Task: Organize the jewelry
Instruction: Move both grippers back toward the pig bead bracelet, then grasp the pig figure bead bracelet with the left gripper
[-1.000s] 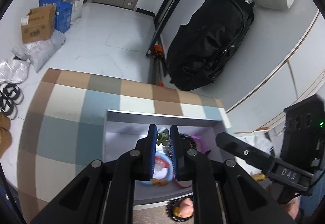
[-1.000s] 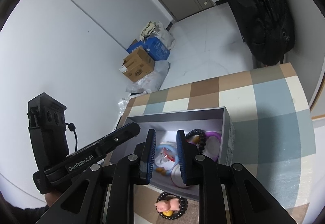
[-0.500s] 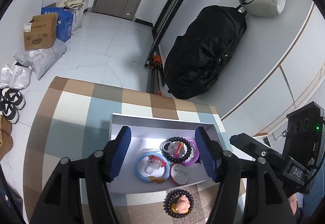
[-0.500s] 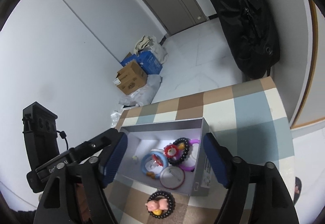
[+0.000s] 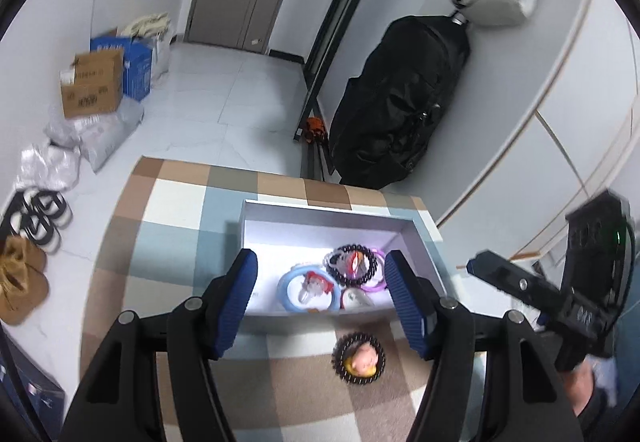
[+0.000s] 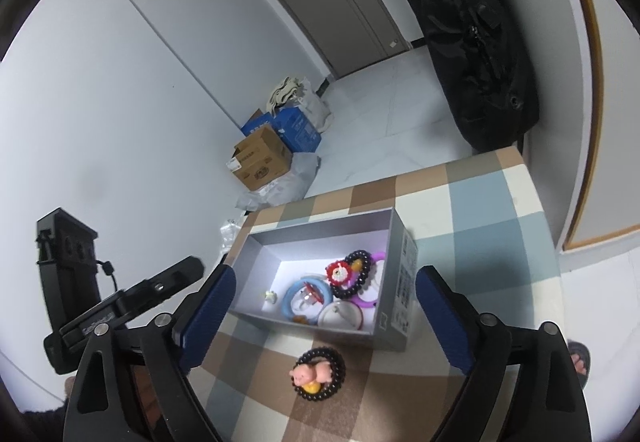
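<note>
**Both tongs open above the box, one bracelet outside it**

A grey box (image 6: 402, 282) sits on the checked counter (image 6: 500, 226), and everything else is placed from it. Inside lie four rings: a blue bangle (image 6: 289, 296), a white one (image 6: 340, 316), a purple one (image 6: 370, 278) and a dark bead bracelet (image 6: 354, 276) with a red charm, overlapping at the box's right end. A small pale trinket (image 6: 271, 296) lies apart at its left. In front of the box, on the counter, is one more bead bracelet with a pig charm (image 6: 318, 373), clear of the box wall.

Behind the box stands a black bag (image 5: 400, 101); further left on the floor are cartons (image 5: 94, 83) and slippers (image 5: 38, 215).

The left tongs (image 5: 320, 302) and right tongs (image 6: 324, 318) both slant down over the box front. Both are spreading apart, nothing between them. Nothing blocks the pig bracelet.
</note>
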A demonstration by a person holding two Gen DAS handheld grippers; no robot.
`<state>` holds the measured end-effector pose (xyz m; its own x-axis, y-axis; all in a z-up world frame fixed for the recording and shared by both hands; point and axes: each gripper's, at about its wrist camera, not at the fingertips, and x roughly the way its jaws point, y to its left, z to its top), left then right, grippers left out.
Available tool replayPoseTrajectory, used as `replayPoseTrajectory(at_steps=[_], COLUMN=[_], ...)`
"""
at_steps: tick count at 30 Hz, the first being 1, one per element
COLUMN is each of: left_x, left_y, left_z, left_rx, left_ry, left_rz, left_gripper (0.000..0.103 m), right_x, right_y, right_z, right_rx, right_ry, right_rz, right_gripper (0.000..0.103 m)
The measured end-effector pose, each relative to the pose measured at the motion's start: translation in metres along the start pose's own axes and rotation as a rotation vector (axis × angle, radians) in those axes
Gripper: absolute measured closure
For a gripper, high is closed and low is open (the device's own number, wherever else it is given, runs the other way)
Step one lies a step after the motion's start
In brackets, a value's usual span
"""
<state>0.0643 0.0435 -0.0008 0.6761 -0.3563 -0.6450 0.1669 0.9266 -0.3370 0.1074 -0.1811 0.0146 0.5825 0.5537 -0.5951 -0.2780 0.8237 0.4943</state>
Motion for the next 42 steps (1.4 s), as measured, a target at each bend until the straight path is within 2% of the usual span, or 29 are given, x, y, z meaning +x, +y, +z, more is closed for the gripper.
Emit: replayPoseTrajectory(at_steps=[2,3,17,27,28,33,37,42], left_x=[-0.006,-0.009,-0.005,0.02,0.023,0.037,0.045,0.046], left_y=[-0.003,-0.003,-0.004,-0.019,-0.024,-0.037,-0.039,-0.037], left_z=[-0.008,-0.012,-0.051,-0.065,-0.066,-0.068,-0.069,-0.065], left_rx=[0.014,0.015,0.008,0.092,0.112,0.167,0.203,0.215], left_ry=[-0.003,-0.01,0.097,0.149,0.155,0.187,0.207,0.197], left_rz=[0.011,0.02,0.036,0.021,0.021,0.015,0.05,0.07], left_gripper=[0.024,0.023,0.022,0.022,0.023,0.043,0.056,0.057], right_x=[-0.001,-0.002,-0.005,-0.015,-0.016,-0.024,-0.033,-0.034], right_y=[-0.001,-0.001,-0.002,-0.014,-0.015,-0.02,-0.026,-0.03], right_z=[-0.003,-0.004,-0.026,-0.039,-0.04,-0.044,-0.051,-0.051], right_rx=[-0.002,0.0,-0.007,0.011,0.012,0.024,0.056,0.066], right_ry=[0.006,0.01,0.053,0.067,0.067,0.064,0.061,0.058], right_rz=[-0.004,-0.004,-0.027,-0.069,-0.074,-0.097,-0.104,-0.115], right_gripper=[0.01,0.009,0.0,0.0,0.0,0.0,0.0,0.0])
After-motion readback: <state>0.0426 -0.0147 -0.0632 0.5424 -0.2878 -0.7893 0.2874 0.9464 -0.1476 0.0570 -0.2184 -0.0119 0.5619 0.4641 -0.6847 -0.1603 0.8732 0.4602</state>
